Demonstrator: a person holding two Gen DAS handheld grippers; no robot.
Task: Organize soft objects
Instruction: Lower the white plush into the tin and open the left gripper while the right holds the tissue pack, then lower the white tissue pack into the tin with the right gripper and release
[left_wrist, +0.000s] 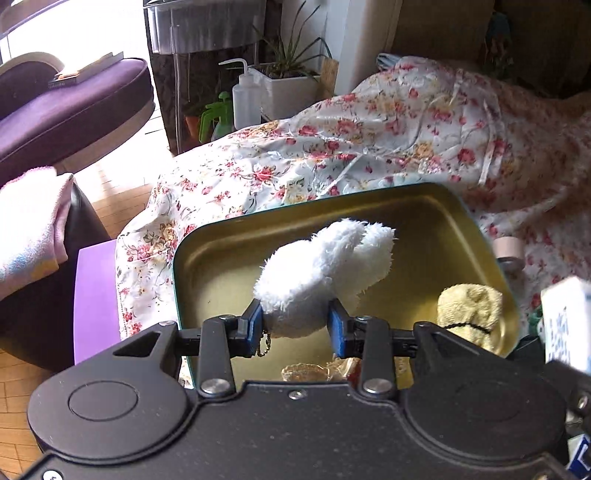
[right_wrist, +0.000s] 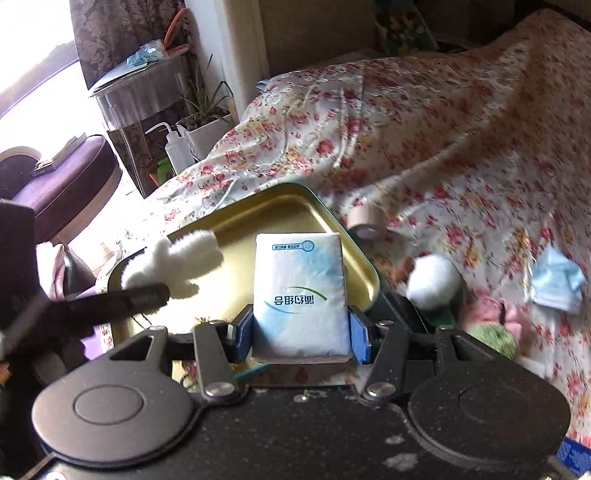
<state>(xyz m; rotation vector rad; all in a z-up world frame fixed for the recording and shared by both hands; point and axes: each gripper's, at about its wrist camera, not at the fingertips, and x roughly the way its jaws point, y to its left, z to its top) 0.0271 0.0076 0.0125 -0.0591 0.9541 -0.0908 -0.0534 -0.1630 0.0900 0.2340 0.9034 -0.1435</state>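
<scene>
My left gripper (left_wrist: 295, 321) is shut on a white plush toy (left_wrist: 325, 273) and holds it above a gold metal tin (left_wrist: 207, 258) on the flowered bedspread. A yellow plush toy (left_wrist: 469, 310) lies in the tin's right corner, and a gold wrapped item (left_wrist: 317, 371) lies at its near edge. My right gripper (right_wrist: 301, 332) is shut on a white and blue tissue pack (right_wrist: 301, 291), held upright over the tin (right_wrist: 291, 210). The white plush toy (right_wrist: 173, 264) and the left gripper's dark finger show at the left of the right wrist view.
On the bedspread (right_wrist: 443, 155) right of the tin lie a white pom-pom (right_wrist: 434, 280), a blue face mask (right_wrist: 557, 280), pink and green soft items (right_wrist: 495, 325) and a tape roll (right_wrist: 365, 221). A purple chaise (left_wrist: 74, 96), squeeze bottle (left_wrist: 245, 96) and plant pot (left_wrist: 291, 88) stand beyond.
</scene>
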